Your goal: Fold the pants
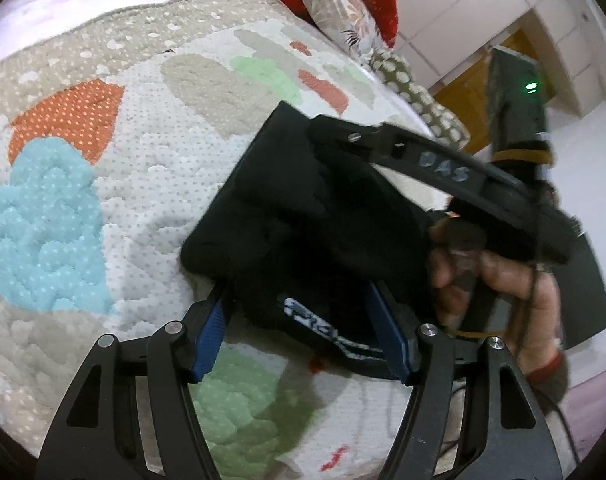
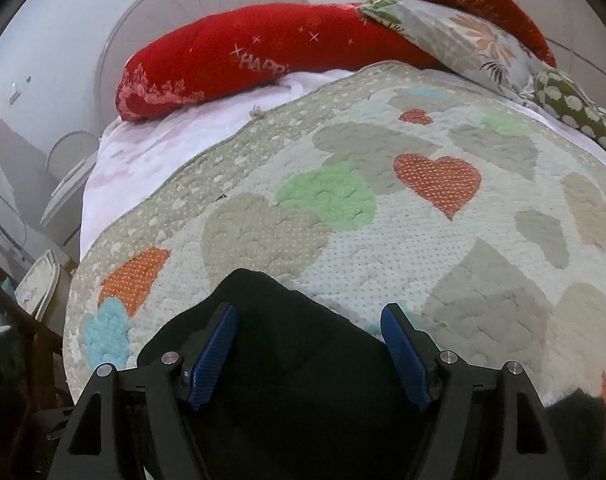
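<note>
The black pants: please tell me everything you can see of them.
The black pants are soft dark fabric, bunched into a compact folded bundle on the heart-patterned quilt. A white printed logo shows near their lower edge. They lie between the open blue pads of both grippers, left gripper and right gripper; neither visibly presses them.

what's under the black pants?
The pants lie on the heart-patterned quilt; quilt shows all around them. Whatever lies directly beneath the fabric is covered.
</note>
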Tool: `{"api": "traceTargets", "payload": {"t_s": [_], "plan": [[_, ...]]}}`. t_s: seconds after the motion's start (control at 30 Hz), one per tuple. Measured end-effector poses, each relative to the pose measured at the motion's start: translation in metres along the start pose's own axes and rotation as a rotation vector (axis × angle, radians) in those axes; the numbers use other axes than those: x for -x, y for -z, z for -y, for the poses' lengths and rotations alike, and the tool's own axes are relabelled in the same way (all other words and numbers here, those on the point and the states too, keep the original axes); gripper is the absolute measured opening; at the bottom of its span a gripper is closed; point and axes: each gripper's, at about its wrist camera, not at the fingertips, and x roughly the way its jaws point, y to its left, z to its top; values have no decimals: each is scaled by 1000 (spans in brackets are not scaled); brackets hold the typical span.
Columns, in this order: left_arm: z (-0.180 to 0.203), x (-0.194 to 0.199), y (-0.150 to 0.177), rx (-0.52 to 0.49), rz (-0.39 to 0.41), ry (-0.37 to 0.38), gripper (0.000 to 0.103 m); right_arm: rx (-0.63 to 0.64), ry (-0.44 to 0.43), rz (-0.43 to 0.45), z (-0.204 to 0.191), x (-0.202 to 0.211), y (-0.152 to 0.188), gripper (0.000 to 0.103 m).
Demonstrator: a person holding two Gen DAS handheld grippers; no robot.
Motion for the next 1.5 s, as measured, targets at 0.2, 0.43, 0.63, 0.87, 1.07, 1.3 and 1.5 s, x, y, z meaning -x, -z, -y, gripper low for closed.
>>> {"api": "traceTargets", "payload": {"t_s": [0.2, 0.43, 0.63, 0.87, 1.07, 1.3, 1.5], "plan": [[-11, 12, 1, 60, 22, 117, 82, 35, -42, -45, 2, -6, -10, 74], [-12, 5, -3, 107, 22, 139, 89, 37, -82, -68, 0, -19, -9, 75], [2, -12, -7, 63, 18, 65, 90, -16, -104, -31, 2, -29, -5, 75], [13, -5, -13, 26, 122, 55, 55, -10, -94, 30, -1, -12, 0, 35], [73, 27, -15, -207, 210, 124, 42, -114, -173, 244, 29, 75, 6, 32], [167, -1, 17, -486, 143, 251, 42, -323, -47, 396, 107, 171, 76, 35], [207, -70, 61, -633, -168, 268, 42, -630, 217, 383, 166, 200, 161, 54]]}}
